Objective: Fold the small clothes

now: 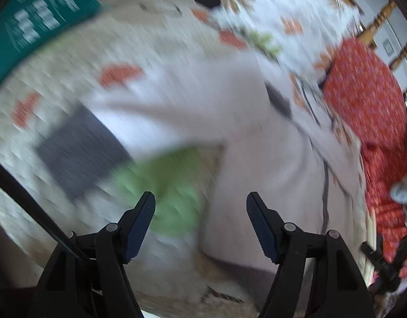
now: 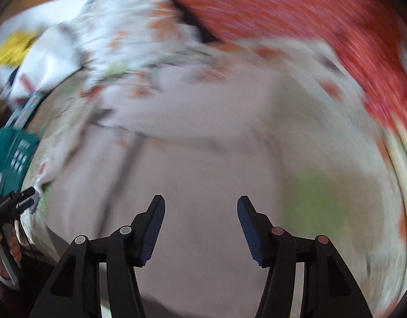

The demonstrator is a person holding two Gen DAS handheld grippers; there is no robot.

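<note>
Both the left gripper (image 1: 200, 206) and right gripper (image 2: 200, 210) hover with fingers spread and empty over the pale garment (image 1: 256, 159) spread on the desk (image 1: 70, 61), so next probably comes pinching an edge.

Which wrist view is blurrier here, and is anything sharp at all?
Right wrist view: worse, with streaks across the pale pinkish-white garment and red patterned cloth; only the open right gripper is crisp. Left wrist view: also motion-smeared, the floral tablecloth mushy, though white text blocks on the teal booklet show; the open left gripper is sharp. Both have fisheye bending and dark corners.
</note>
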